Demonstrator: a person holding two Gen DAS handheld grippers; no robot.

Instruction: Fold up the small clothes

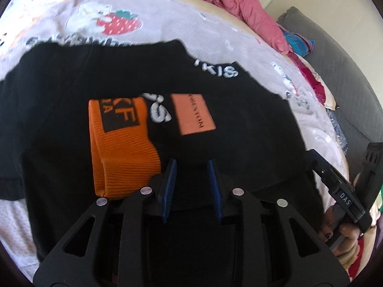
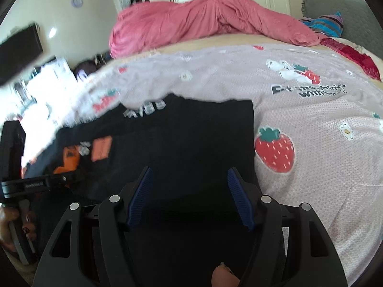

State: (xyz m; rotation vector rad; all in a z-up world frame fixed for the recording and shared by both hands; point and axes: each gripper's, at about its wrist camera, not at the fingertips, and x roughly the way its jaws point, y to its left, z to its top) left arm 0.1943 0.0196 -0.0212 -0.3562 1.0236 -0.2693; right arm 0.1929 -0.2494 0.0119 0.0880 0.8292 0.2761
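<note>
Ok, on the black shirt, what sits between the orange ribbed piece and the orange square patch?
In the left wrist view, white raised lettering on the black shirt lies between the orange ribbed piece and the orange square patch. It is blurred and cannot be read.

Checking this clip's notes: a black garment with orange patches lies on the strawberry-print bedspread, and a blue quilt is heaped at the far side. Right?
Not quite: the heaped quilt is pink, as the right wrist view shows. The black garment with orange patches does lie on the strawberry-print bedspread.

Right gripper (image 2: 190, 195), blue pads apart, above black garment (image 2: 191, 138) on strawberry-print bedspread (image 2: 311, 124) (pink duvet (image 2: 203, 21) behind).
</note>
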